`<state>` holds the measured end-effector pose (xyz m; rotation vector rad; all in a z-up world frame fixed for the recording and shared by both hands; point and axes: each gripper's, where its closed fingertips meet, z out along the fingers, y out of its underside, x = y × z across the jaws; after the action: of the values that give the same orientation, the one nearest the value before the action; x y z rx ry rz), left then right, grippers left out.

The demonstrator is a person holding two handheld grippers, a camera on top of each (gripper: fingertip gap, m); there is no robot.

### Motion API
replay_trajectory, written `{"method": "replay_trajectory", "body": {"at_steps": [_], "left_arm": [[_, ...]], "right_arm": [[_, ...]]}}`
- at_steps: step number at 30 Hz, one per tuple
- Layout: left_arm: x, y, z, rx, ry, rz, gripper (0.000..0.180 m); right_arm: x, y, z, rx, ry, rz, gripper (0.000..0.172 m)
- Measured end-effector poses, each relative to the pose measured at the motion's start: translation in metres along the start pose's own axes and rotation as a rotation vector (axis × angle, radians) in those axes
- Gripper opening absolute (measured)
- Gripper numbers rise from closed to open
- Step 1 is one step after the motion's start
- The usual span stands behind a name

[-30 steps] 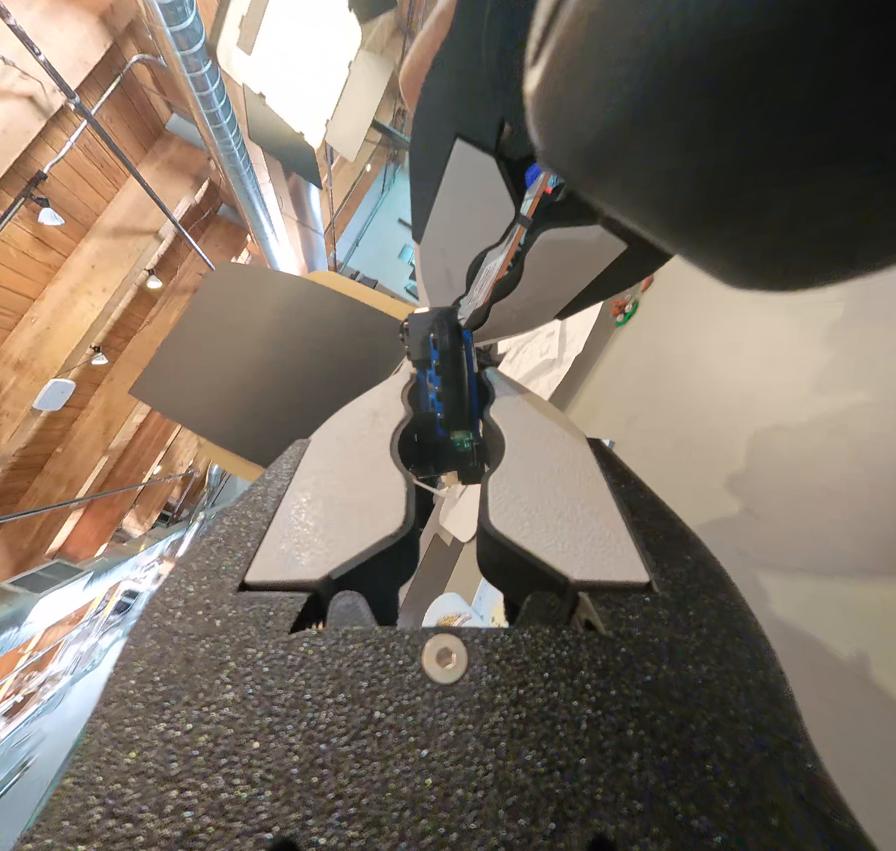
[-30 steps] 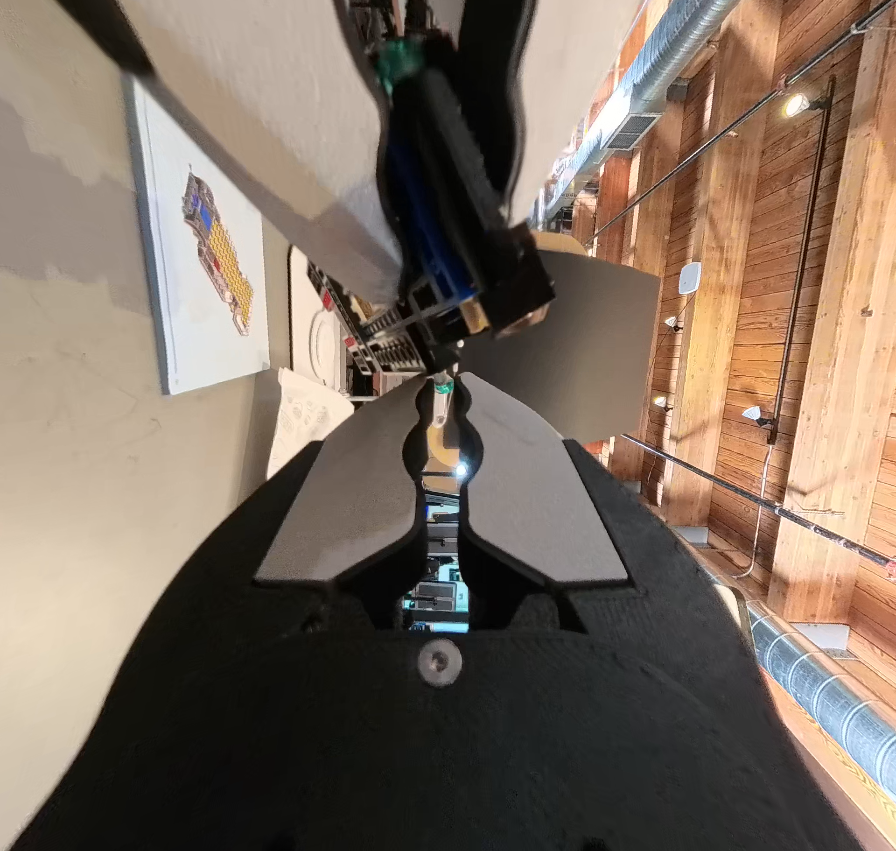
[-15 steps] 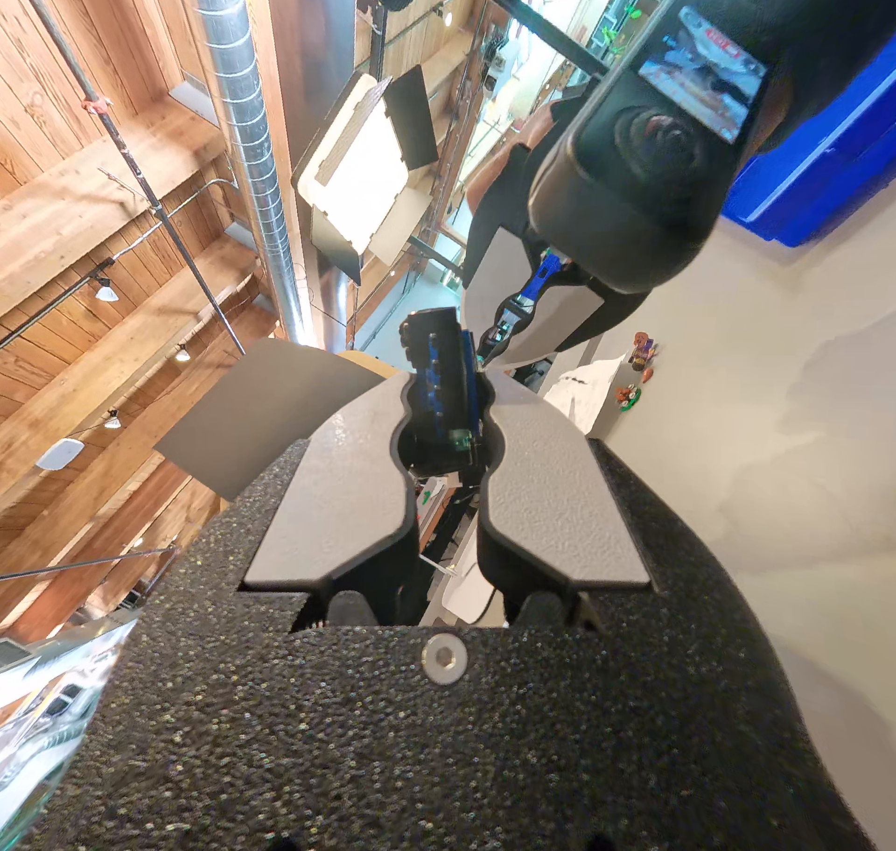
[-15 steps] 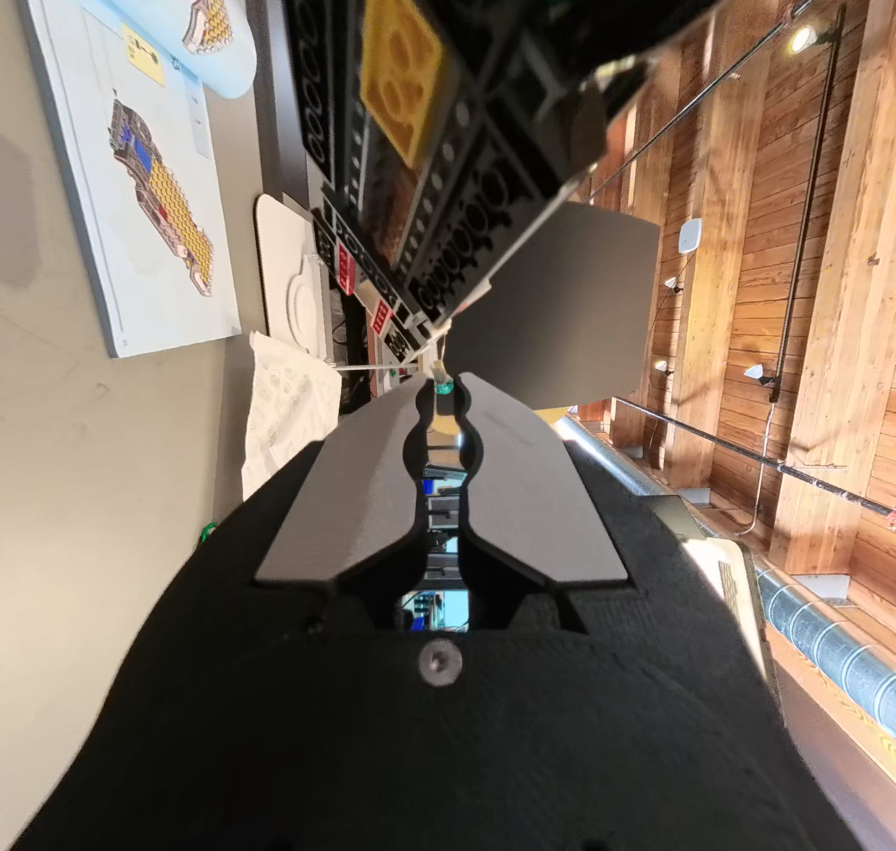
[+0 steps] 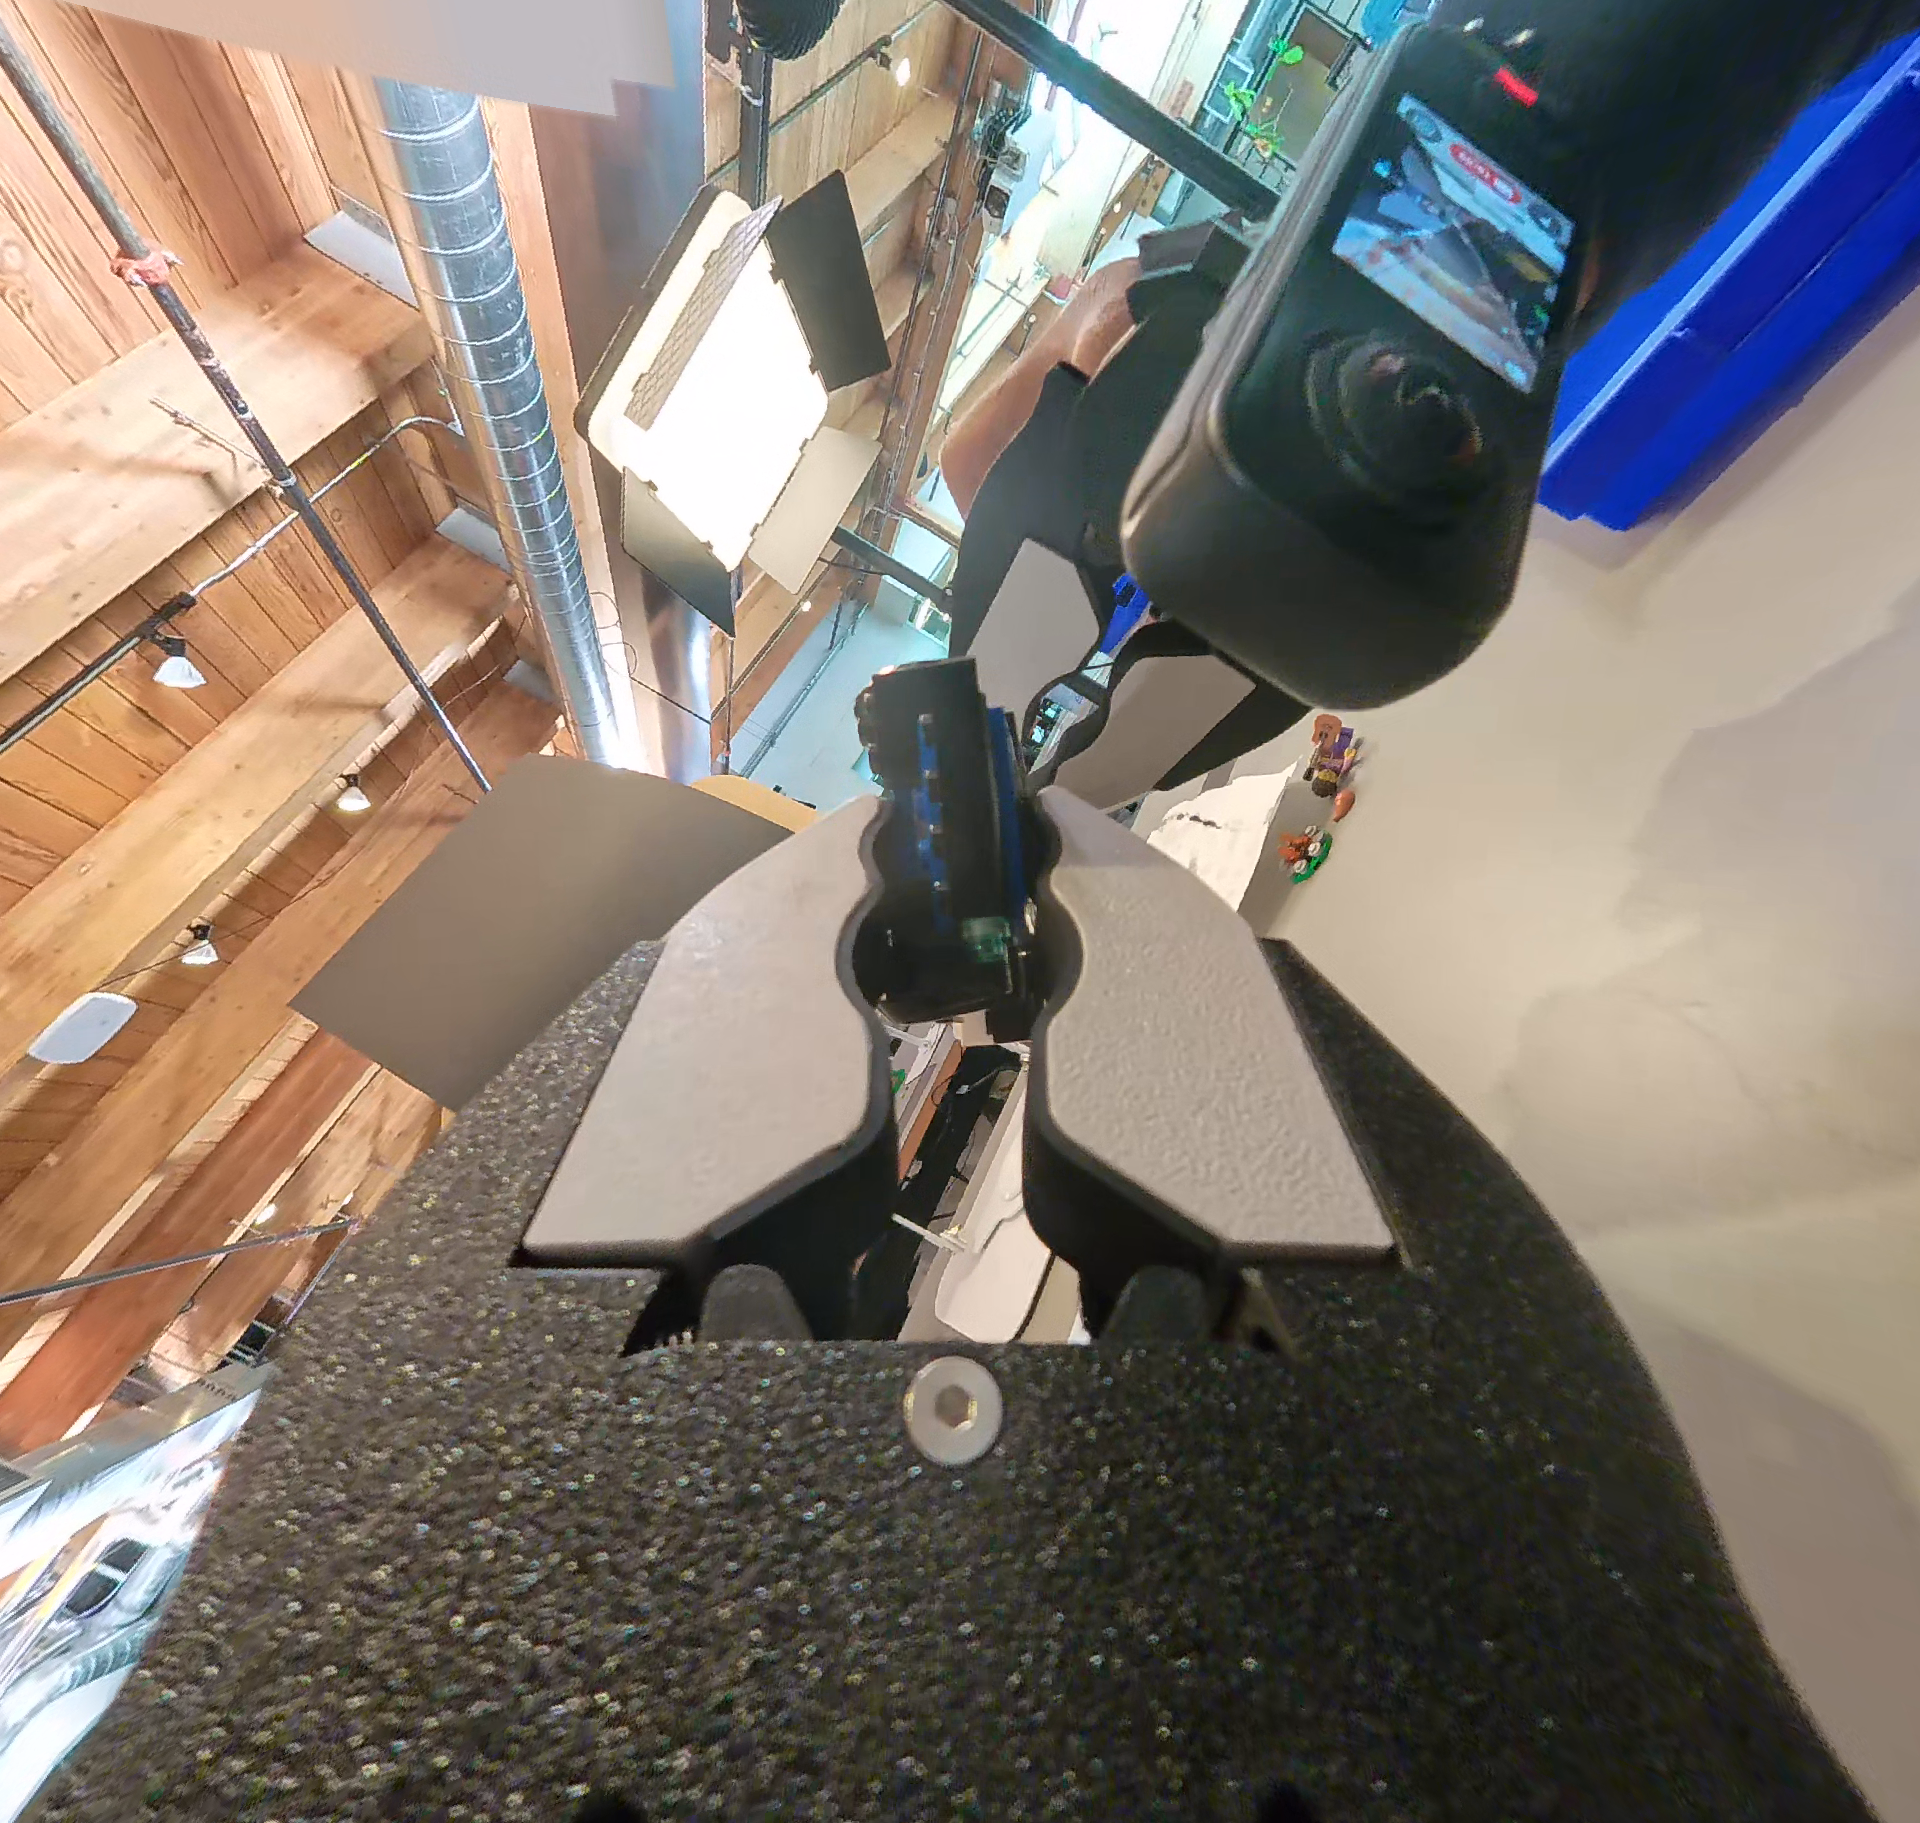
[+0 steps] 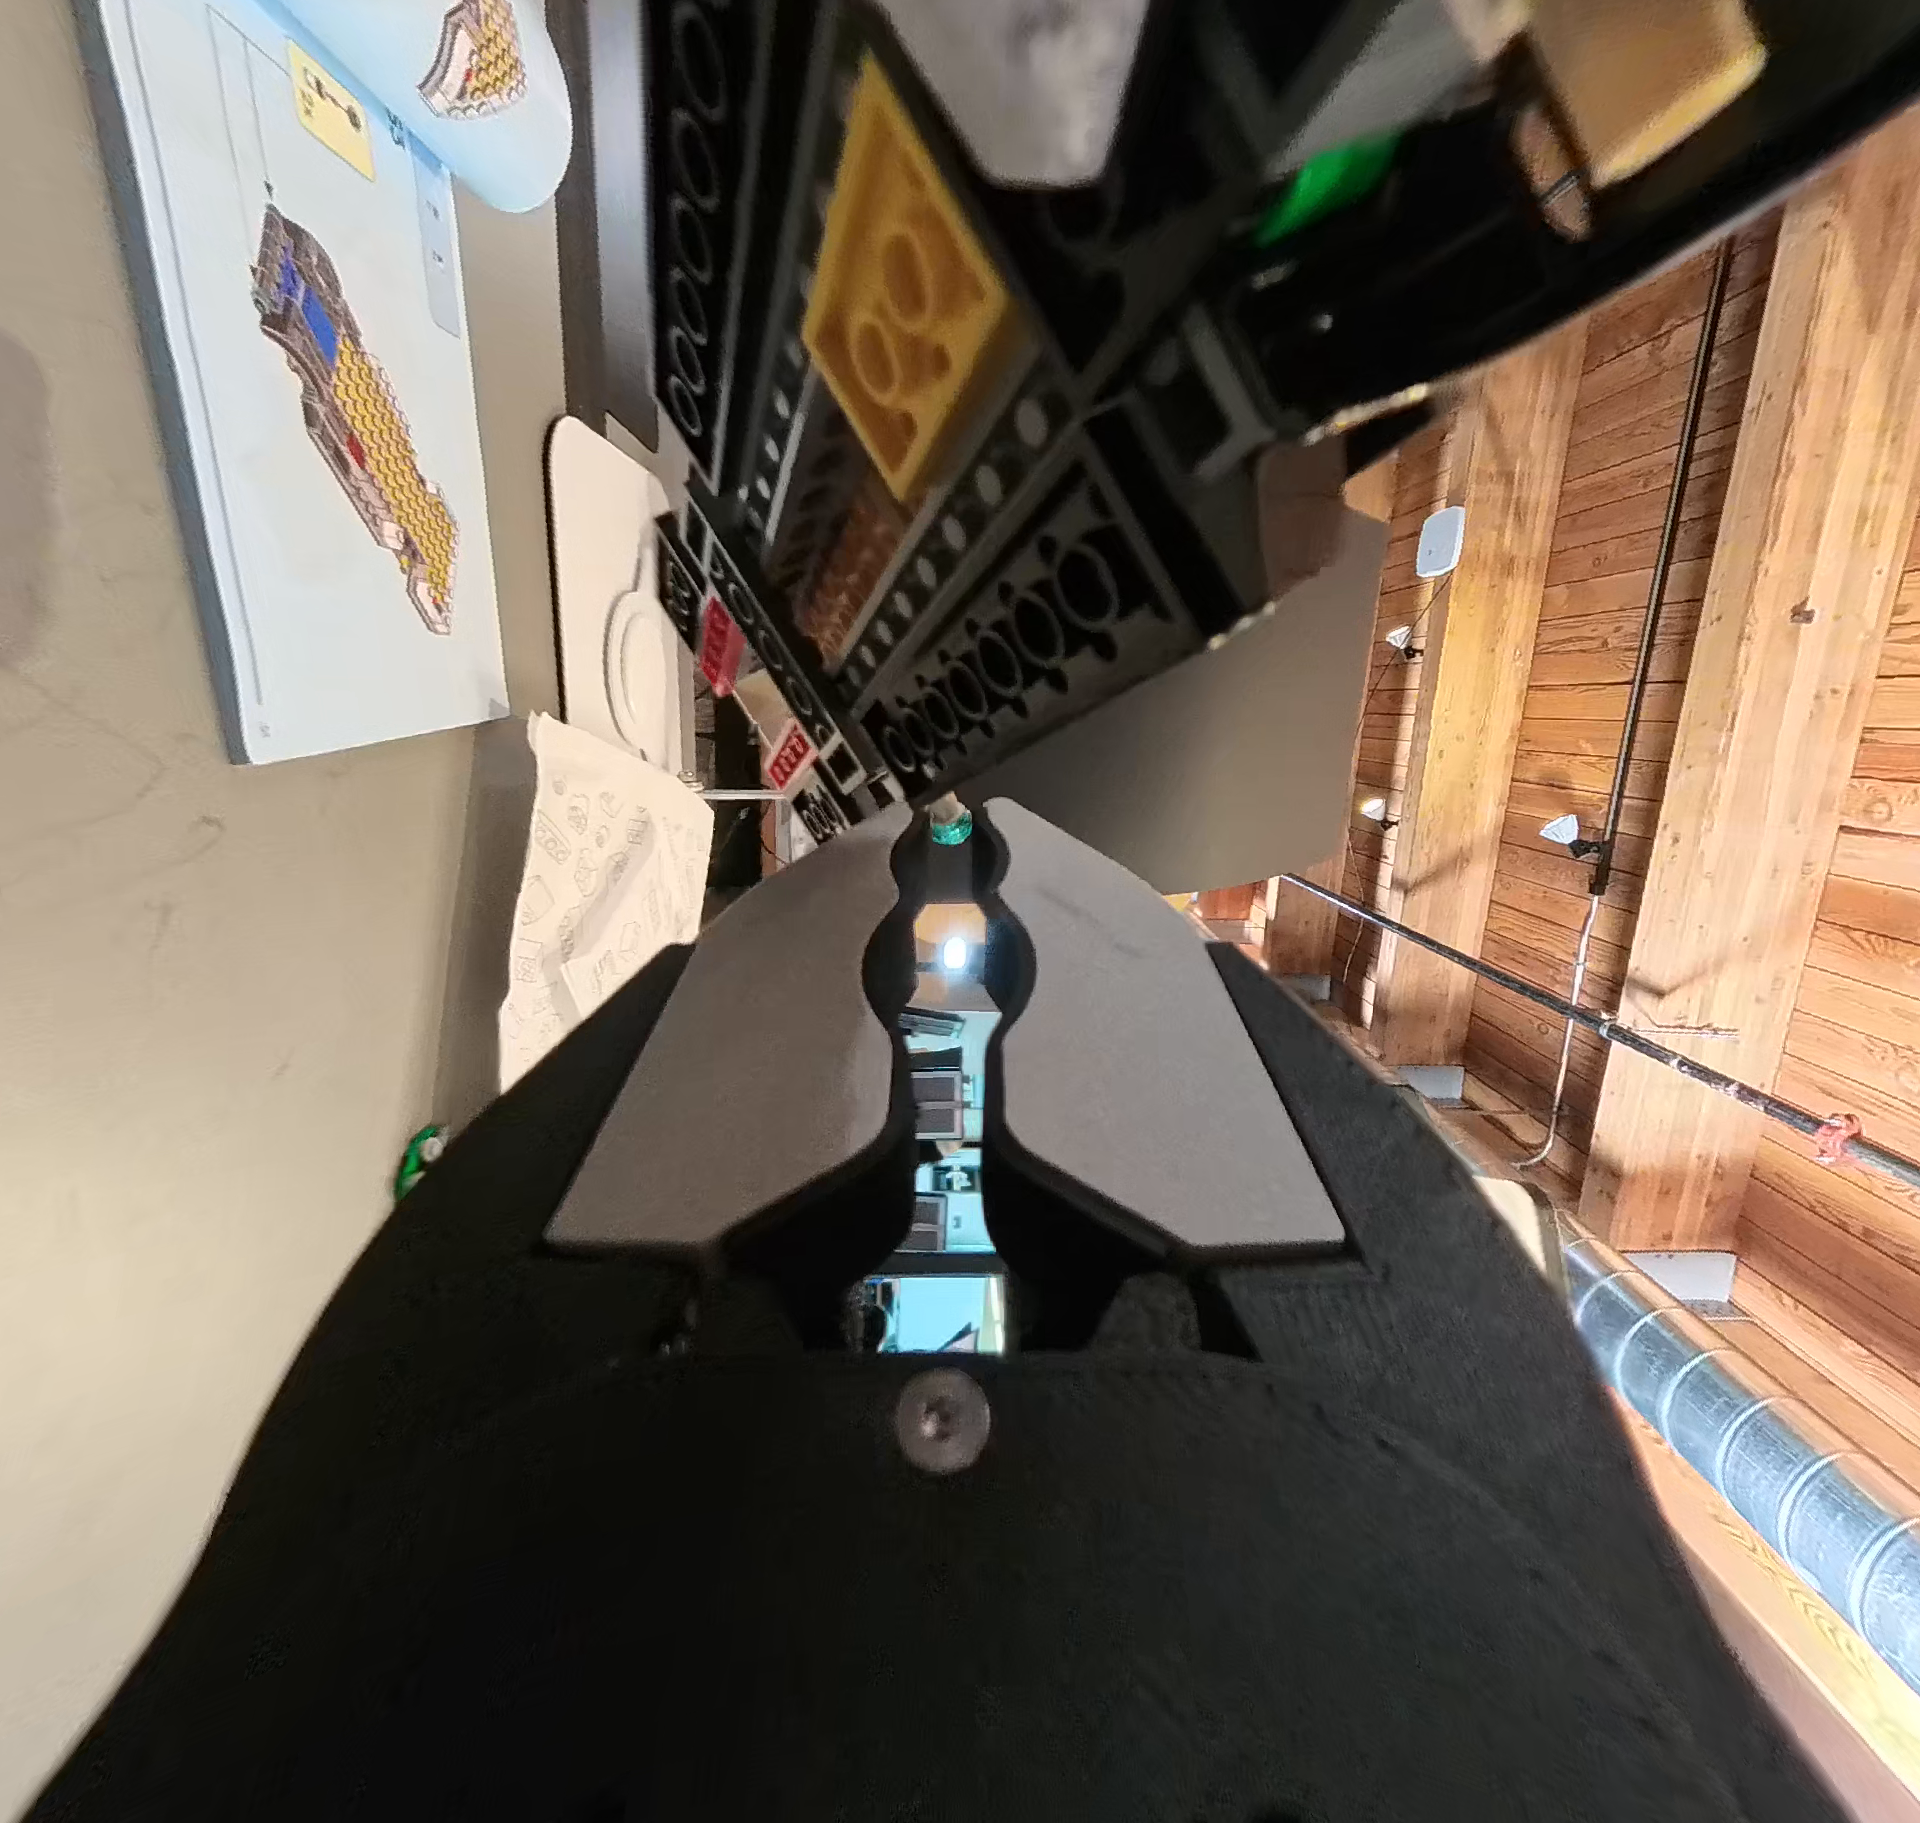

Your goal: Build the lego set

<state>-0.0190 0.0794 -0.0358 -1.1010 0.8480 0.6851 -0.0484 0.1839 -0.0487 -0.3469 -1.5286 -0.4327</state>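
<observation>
Left hand-held gripper [image 5: 956,817] clamps black-and-blue brick assembly [image 5: 951,838] edge-on, underside exposed; right hand-held gripper [image 6: 948,823] pinches small translucent green stud [image 6: 950,827] just below it.

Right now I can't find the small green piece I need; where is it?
In the right wrist view, the small green piece is pinched at the very tips of the right claw, just under the corner of the black brick build.

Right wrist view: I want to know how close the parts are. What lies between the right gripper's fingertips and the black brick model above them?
A small green piece, pinched at the right gripper tips, reaches the black brick model; nothing else intervenes.
</observation>
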Motion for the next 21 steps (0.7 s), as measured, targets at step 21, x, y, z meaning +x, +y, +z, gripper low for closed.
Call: {"method": "replay_trajectory", "body": {"at_steps": [21], "left_arm": [[-0.0042, -0.0021, -0.0026, 0.008, -0.009, -0.006, 0.023]], "right_arm": [[0.0003, -0.0056, -0.0084, 0.081, 0.025, -0.029, 0.007]]}}
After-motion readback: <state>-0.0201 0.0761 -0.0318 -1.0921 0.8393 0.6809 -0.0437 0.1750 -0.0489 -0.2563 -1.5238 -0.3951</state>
